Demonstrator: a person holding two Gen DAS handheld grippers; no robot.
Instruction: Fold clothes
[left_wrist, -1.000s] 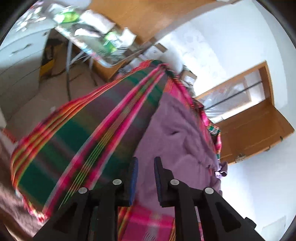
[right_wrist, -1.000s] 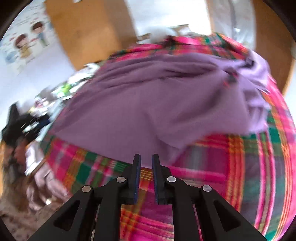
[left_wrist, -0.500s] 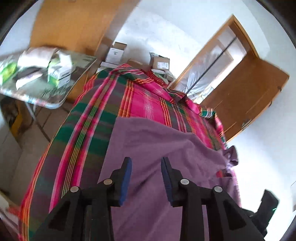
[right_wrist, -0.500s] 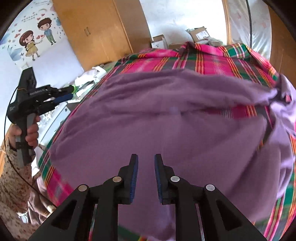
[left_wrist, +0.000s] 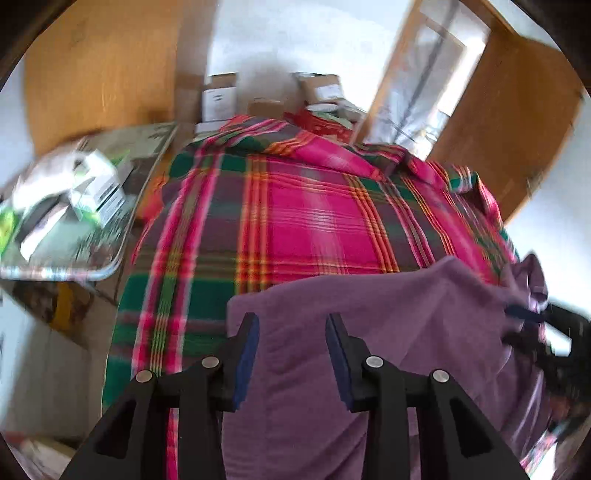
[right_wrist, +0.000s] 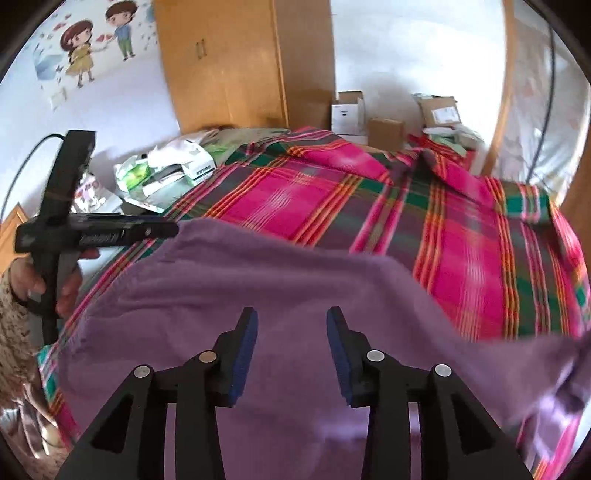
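A purple garment (left_wrist: 406, 325) (right_wrist: 280, 295) lies spread over the near part of a bed covered with a pink, green and orange plaid blanket (left_wrist: 314, 221) (right_wrist: 461, 251). My left gripper (left_wrist: 291, 332) hovers open above the garment's left part, nothing between its blue-padded fingers. In the right wrist view my right gripper (right_wrist: 291, 328) is open over the middle of the garment, also empty. The left gripper (right_wrist: 162, 230) shows there too, held by a hand (right_wrist: 29, 277) at the garment's left edge. At the far right of the left wrist view, a dark blurred device (left_wrist: 546, 332) meets the bunched cloth.
A small table (left_wrist: 92, 269) cluttered with boxes and packets (left_wrist: 96, 184) stands left of the bed. Cardboard boxes (right_wrist: 347, 110) sit on the floor beyond the bed's far end. A wooden wardrobe (right_wrist: 229, 66) and a wooden door (left_wrist: 498, 122) line the walls.
Both grippers went from nearly shut to wide open and pulled back from the cloth. The purple garment now lies lower on the bed, with more plaid blanket showing beyond it.
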